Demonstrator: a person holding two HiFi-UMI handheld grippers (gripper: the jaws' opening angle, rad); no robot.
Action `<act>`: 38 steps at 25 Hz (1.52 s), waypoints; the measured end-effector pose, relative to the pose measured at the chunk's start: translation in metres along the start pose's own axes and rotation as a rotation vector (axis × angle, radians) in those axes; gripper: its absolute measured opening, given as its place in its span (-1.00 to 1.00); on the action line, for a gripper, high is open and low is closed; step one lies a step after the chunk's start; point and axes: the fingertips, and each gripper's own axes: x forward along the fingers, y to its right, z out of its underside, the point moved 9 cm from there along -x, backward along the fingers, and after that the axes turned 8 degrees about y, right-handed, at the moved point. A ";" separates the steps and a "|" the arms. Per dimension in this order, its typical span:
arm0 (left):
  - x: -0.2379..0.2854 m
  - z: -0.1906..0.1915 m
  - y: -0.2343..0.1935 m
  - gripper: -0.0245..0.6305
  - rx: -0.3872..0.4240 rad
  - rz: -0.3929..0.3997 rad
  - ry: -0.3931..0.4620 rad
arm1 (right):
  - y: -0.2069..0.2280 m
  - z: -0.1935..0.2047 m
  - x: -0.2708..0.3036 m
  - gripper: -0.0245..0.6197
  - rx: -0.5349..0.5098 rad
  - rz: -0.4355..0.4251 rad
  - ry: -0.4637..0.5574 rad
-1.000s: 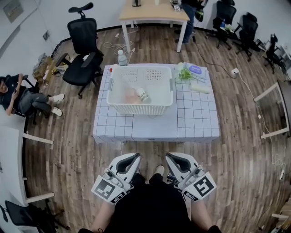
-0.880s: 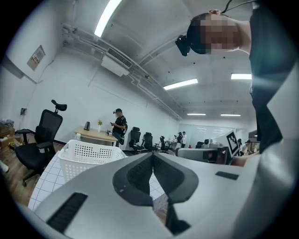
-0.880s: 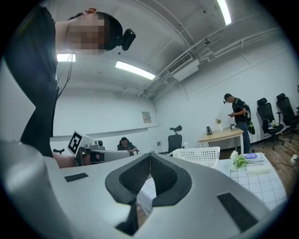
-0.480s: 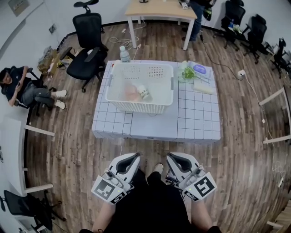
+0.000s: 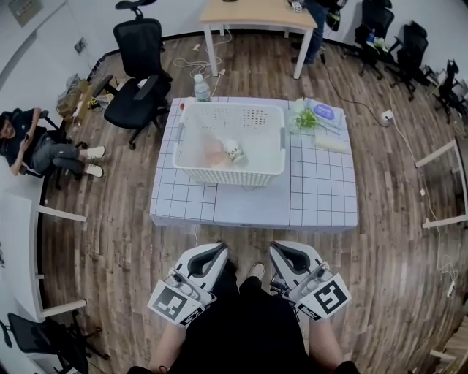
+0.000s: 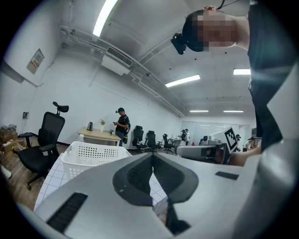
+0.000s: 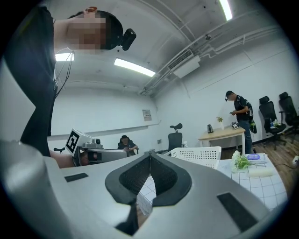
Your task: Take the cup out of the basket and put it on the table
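Observation:
A white perforated basket (image 5: 228, 169) stands on the grid-patterned table (image 5: 322, 197). In it lies a small white cup (image 5: 234, 150) on its side, next to a pinkish object (image 5: 213, 152). Both grippers are held close to the person's body, well short of the table's near edge. My left gripper (image 5: 218, 249) is shut with nothing in it; its jaws meet at the tip in the left gripper view (image 6: 152, 155), with the basket (image 6: 88, 156) ahead to its left. My right gripper (image 5: 278, 249) is also shut and empty (image 7: 150, 154), and the basket (image 7: 198, 156) lies ahead of it.
A water bottle (image 5: 202, 88) stands behind the basket. A green plant (image 5: 301, 119) and a wipes pack (image 5: 322, 112) lie at the table's far right. A black office chair (image 5: 139, 66), a wooden desk (image 5: 252, 14) and a seated person (image 5: 29, 146) surround the table.
The head view has shifted slightly, so the table sits a little differently in frame. Both grippers stay shut near the body, and the cup has not moved.

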 end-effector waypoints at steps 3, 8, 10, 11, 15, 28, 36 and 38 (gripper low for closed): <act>0.004 -0.006 -0.017 -0.90 0.001 0.027 0.001 | -0.001 -0.005 0.016 -0.85 -0.019 0.014 0.001; 0.008 -0.015 -0.045 -0.90 0.009 0.066 0.003 | -0.004 -0.008 0.044 -0.85 -0.040 0.033 -0.004; 0.010 -0.017 -0.056 -0.90 0.015 0.079 0.001 | -0.004 -0.009 0.055 -0.85 -0.044 0.040 -0.005; 0.010 -0.019 -0.061 -0.90 0.018 0.084 0.000 | -0.003 -0.010 0.060 -0.85 -0.044 0.042 -0.005; 0.012 -0.021 -0.080 -0.90 0.013 0.103 -0.005 | -0.003 -0.011 0.080 -0.85 -0.046 0.055 -0.010; 0.014 -0.025 -0.126 -0.90 0.017 0.202 -0.039 | -0.007 -0.003 0.134 -0.85 -0.054 0.117 -0.025; 0.020 -0.025 -0.138 -0.90 -0.011 0.194 -0.034 | 0.000 -0.002 0.147 -0.85 -0.067 0.121 -0.031; 0.024 -0.026 -0.139 -0.90 0.001 0.182 -0.035 | 0.005 -0.003 0.147 -0.85 -0.070 0.109 -0.038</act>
